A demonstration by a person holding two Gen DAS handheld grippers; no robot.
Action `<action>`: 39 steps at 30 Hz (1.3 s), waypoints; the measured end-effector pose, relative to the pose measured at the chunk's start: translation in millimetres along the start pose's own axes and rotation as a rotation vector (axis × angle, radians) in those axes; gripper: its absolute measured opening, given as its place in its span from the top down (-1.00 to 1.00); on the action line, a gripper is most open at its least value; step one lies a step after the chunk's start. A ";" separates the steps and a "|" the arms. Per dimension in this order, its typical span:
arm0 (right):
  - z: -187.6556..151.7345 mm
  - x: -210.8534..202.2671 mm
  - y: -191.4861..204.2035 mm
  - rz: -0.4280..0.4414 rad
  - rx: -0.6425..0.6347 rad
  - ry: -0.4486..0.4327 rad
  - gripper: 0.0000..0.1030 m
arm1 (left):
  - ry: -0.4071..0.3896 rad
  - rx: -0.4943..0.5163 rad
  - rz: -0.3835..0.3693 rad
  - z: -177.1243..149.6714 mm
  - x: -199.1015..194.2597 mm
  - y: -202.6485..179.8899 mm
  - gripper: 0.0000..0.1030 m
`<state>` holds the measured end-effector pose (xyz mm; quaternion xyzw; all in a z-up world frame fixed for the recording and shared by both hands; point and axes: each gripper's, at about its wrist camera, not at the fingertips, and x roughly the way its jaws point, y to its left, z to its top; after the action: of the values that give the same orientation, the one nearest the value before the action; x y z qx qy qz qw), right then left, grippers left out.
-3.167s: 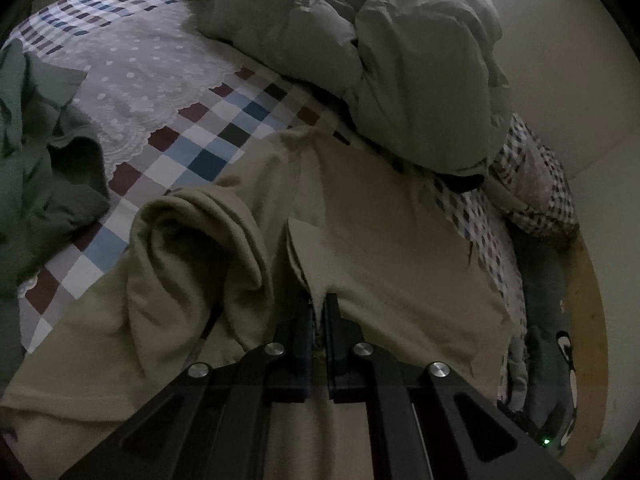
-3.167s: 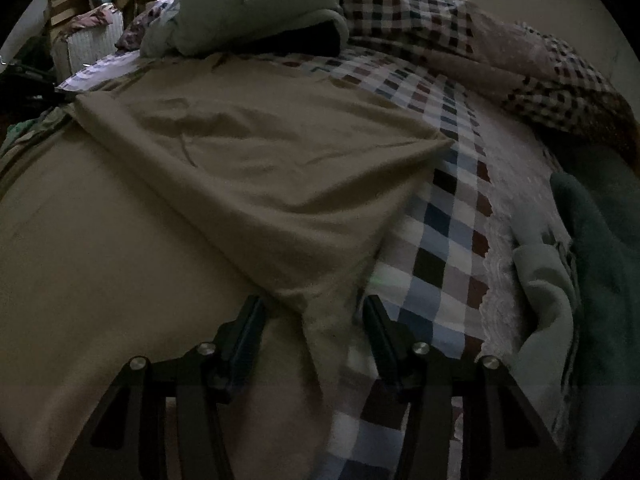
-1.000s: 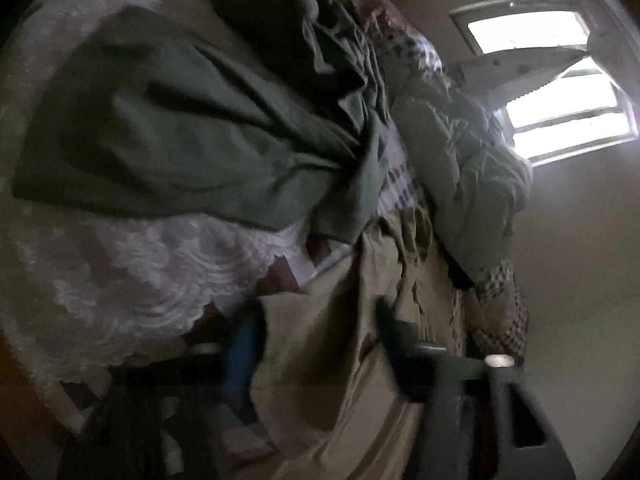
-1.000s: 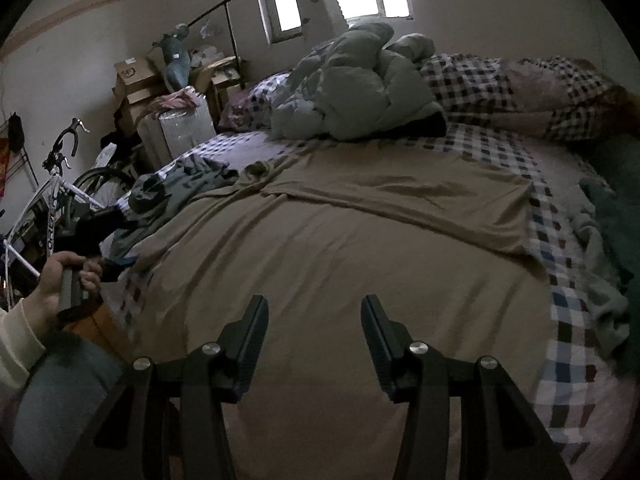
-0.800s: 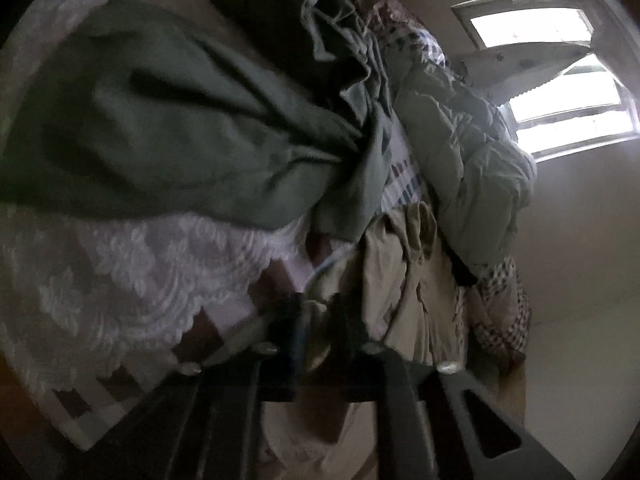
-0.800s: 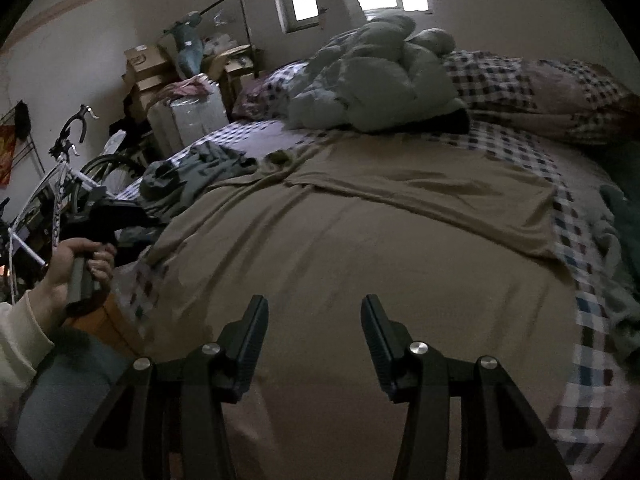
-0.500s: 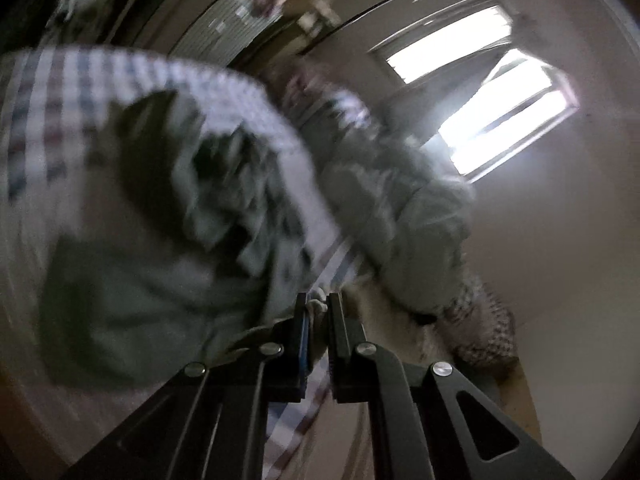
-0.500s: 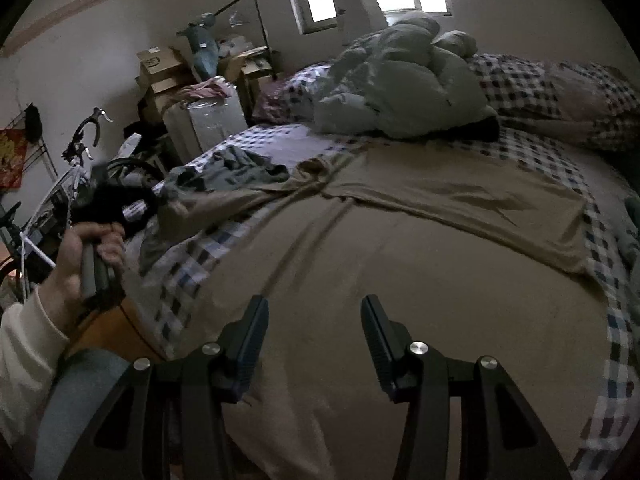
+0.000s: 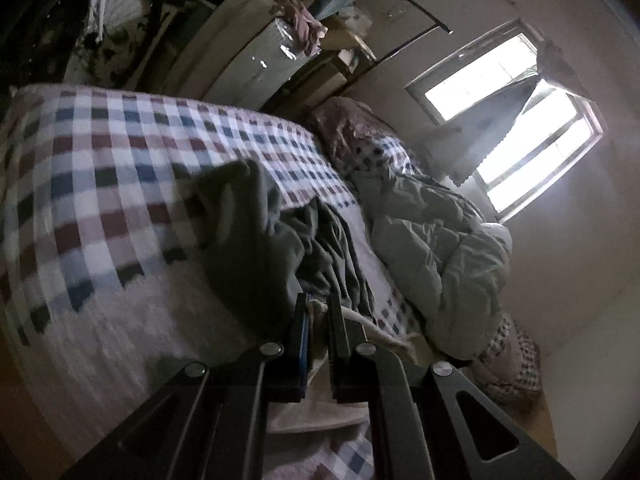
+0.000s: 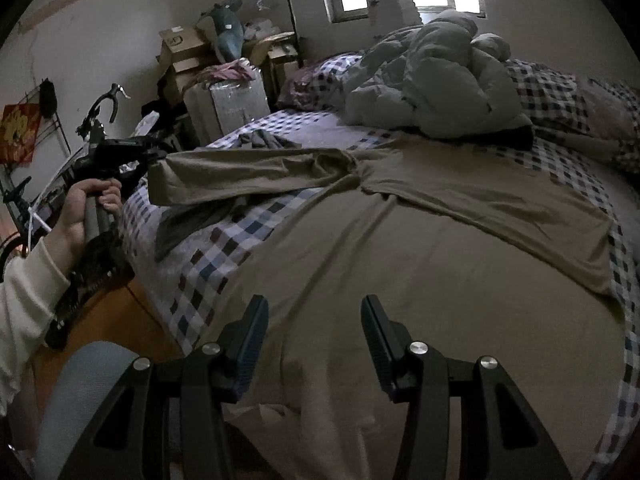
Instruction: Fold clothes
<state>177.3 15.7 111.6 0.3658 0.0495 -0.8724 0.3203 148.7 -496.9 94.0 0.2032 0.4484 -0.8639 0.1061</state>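
A large tan garment (image 10: 400, 264) lies spread over the checkered bed (image 10: 208, 264). Its long sleeve (image 10: 248, 176) is stretched out to the left above the bed. My left gripper (image 9: 318, 312) is shut on the sleeve's cuff (image 9: 318, 307); it also shows in the right wrist view (image 10: 154, 156), held in a hand off the bed's left edge. My right gripper (image 10: 314, 328) is open and empty, hovering over the garment's near hem.
A dark green garment (image 9: 256, 240) lies crumpled on the bed under the sleeve. A pale green duvet (image 10: 432, 76) is heaped at the head of the bed. A bicycle (image 10: 96, 120), boxes (image 10: 188, 56) and a bin (image 10: 236, 100) stand left of the bed.
My left gripper closed on the tan sleeve's cuff and pulled it out leftward off the garment, past the bed's edge. My right gripper stayed open above the hem.
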 end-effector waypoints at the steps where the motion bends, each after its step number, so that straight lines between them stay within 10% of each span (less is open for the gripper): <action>1: -0.3 1.5 0.5 -0.002 -0.001 0.005 0.00 | -0.006 0.006 -0.002 5.8 -0.6 0.3 0.88; 16: 20.9 29.2 21.6 0.037 -0.021 0.018 0.00 | -0.138 0.170 -0.116 103.7 12.1 -91.2 0.88; 20: 21.0 31.3 21.8 0.038 -0.021 0.018 0.00 | -0.132 0.281 -0.222 74.2 6.3 -86.1 0.88; 27: 18.0 35.3 10.7 0.026 -0.008 0.037 0.00 | 0.104 0.328 -0.192 -17.9 16.4 -3.1 0.88; 39: 63.4 79.3 106.8 0.058 -0.334 -0.011 0.00 | 0.072 0.379 -0.272 -58.9 -44.3 46.0 0.88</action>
<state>160.5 -130.4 120.4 0.3038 0.1816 -0.8445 0.4019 220.2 -475.1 49.8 0.1879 0.3052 -0.9311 -0.0676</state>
